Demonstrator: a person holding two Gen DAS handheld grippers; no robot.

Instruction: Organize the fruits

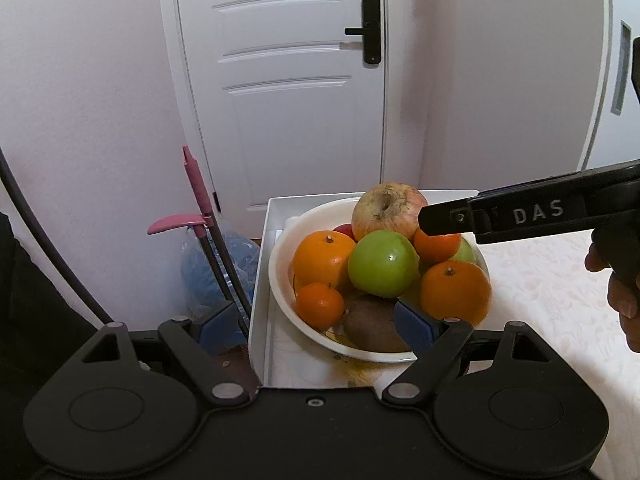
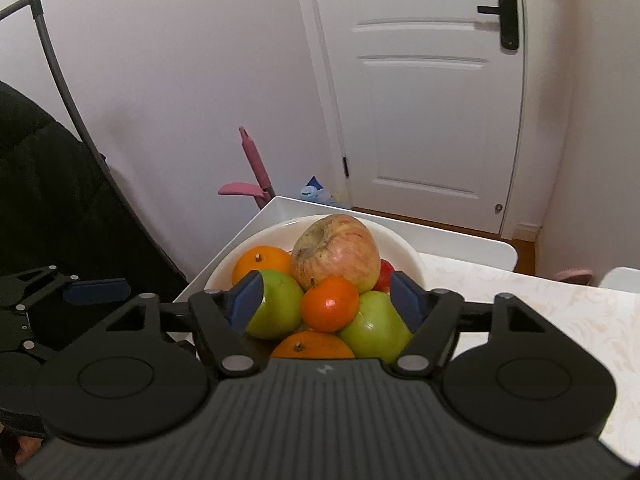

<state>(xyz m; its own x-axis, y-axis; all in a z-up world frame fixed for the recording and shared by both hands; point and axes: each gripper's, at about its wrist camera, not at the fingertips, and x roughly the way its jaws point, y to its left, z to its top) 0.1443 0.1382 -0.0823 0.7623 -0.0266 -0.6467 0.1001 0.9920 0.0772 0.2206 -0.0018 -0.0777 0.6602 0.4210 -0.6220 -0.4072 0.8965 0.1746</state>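
Observation:
A white bowl point(image 1: 276, 276) holds a pile of fruit: a red-yellow apple point(image 1: 386, 210) on top, a green apple point(image 1: 382, 262), several oranges point(image 1: 324, 258), a small tangerine point(image 1: 320, 305) and a kiwi point(image 1: 372, 330). My left gripper point(image 1: 314, 326) stands open at the bowl's near rim and holds nothing. In the right wrist view my right gripper point(image 2: 327, 306) is open above the pile. A tangerine point(image 2: 330, 304) lies between its blue pads point(image 2: 248, 306) with a gap on each side. In the left wrist view, one of its fingers point(image 1: 520, 212) reaches in from the right.
The bowl sits in a white tray point(image 1: 262, 280) at the corner of a table with a pale patterned cloth point(image 1: 540, 280). A person's hand point(image 1: 624, 300) holds the right gripper. Beyond the table's edge stand a pink-handled tool point(image 1: 196, 184), a blue bottle point(image 1: 212, 268) and a white door point(image 1: 280, 80).

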